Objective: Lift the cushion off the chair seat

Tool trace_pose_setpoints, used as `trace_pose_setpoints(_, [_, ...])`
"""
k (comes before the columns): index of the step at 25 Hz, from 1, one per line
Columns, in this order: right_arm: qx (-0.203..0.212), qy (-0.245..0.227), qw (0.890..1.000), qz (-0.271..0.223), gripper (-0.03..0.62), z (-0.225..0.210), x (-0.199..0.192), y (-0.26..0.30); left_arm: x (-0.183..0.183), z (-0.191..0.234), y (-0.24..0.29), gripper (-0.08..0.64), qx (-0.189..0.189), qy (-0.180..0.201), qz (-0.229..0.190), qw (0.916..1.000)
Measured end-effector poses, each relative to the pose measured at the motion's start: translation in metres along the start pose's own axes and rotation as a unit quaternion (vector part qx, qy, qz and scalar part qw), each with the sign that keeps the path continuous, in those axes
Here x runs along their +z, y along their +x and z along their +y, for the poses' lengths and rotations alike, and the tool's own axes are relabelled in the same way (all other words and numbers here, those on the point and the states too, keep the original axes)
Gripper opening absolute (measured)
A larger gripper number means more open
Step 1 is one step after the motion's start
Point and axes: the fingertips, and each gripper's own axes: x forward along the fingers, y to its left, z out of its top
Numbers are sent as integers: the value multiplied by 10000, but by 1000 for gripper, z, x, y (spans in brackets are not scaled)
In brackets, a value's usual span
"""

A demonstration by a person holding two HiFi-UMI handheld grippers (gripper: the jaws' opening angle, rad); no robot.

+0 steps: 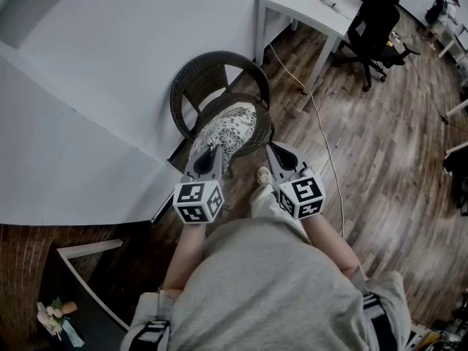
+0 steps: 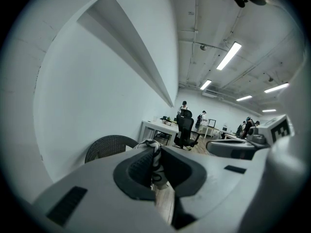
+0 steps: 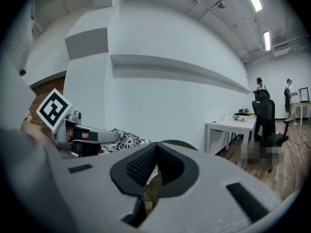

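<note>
While the person is standing over the wicker chair point(image 1: 212, 75), both grippers are reaching forward and slightly down toward its seat. The cushion point(image 1: 228, 126), white with a dark floral print, is lying on the chair seat, with its near edge reaching toward the person. The left gripper point(image 1: 213, 152) is sitting at that near edge, left of centre, and its own view is showing a fold of the patterned fabric pinched tight between the closed jaws. The right gripper point(image 1: 272, 151) is sitting just beside the cushion's near right corner, close to the seat rim. Its jaws are meeting at the tips, and no fabric is showing clearly between them, only a sliver of something pale and the wicker beyond. Each gripper is carrying its marker cube at the near end, and the two are lying roughly parallel, with the person's shoe showing on the wooden floor point(image 1: 380, 159) between them. The chair is standing against a white wall point(image 1: 110, 64) on the left. At the far right a white worktop point(image 1: 307, 9) is carrying a few small items, with a black office chair point(image 1: 373, 28) just beyond it. A pale cable point(image 1: 322, 130) is trailing across the floor from the worktop toward the near side.
</note>
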Motion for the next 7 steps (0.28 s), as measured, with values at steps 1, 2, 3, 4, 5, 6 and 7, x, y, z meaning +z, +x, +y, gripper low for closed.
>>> trace_pose_setpoints(1, [0, -8, 10000, -1, 0, 0, 1, 1, 0, 0, 1, 29, -3, 0, 8, 10000])
trace_pose_setpoints(2, [-3, -15, 10000, -3, 0, -1, 1, 1, -1, 1, 2, 29, -4, 1, 14, 10000])
trace_pose_setpoints(3, [-4, -20, 10000, -4, 0, -1, 1, 2, -1, 1, 2, 29, -3, 0, 18, 10000])
trace_pose_setpoints(4, [-5, -23, 10000, -4, 0, -1, 1, 2, -2, 2, 3, 29, -2, -3, 22, 10000])
trace_pose_setpoints(5, [-4, -26, 10000, -2, 0, -1, 1, 3, -2, 2, 3, 29, -1, -5, 25, 10000])
trace_pose_setpoints(6, [-3, -29, 10000, 2, 0, -2, 1, 3, -3, 2, 4, 29, 0, -7, 27, 10000])
trace_pose_setpoints(7, [-2, -32, 10000, 5, 0, -2, 1, 4, -3, 3, 5, 29, 1, -10, 29, 10000])
